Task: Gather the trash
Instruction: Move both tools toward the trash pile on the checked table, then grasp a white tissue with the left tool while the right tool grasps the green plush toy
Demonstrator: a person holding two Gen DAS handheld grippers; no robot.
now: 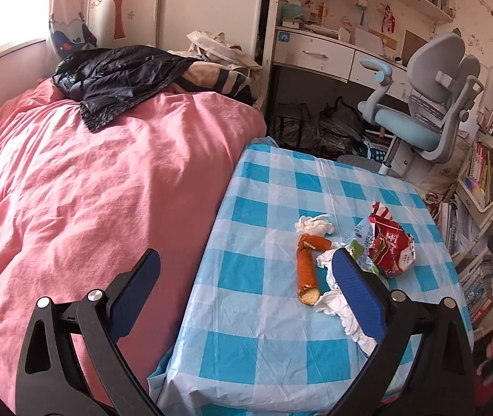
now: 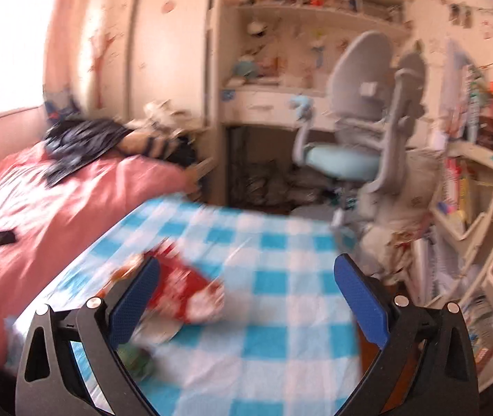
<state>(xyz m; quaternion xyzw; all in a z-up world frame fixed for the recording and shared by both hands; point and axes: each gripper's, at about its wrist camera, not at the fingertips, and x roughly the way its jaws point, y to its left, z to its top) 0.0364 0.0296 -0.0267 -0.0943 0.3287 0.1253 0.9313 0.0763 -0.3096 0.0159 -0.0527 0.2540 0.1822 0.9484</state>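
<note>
pink crumpled bedcover fills the left of the left wrist view, with a dark shiny jacket heaped at its far end, out of the way of the job. just right of it stands the low table under a blue and white checked plastic cloth, pushed against the bed, likely so it can be reached from there. the left gripper hangs above the bed-side edge of the cloth with its jaws spread wide and nothing between them, so it looks ready rather than busy.

trash lies in one cluster on the right half of the cloth: a crumpled white tissue, an orange half-eaten sausage-like stick touching it, more white crumpled tissue partly behind the gripper's right finger, a green and white wrapper, then a crushed red and white snack bag. i see no bin.

the right wrist view is blurred. the right gripper is also spread wide and empty, its left finger in front of the red bag, so i judge that bag the likeliest first pick.
</note>
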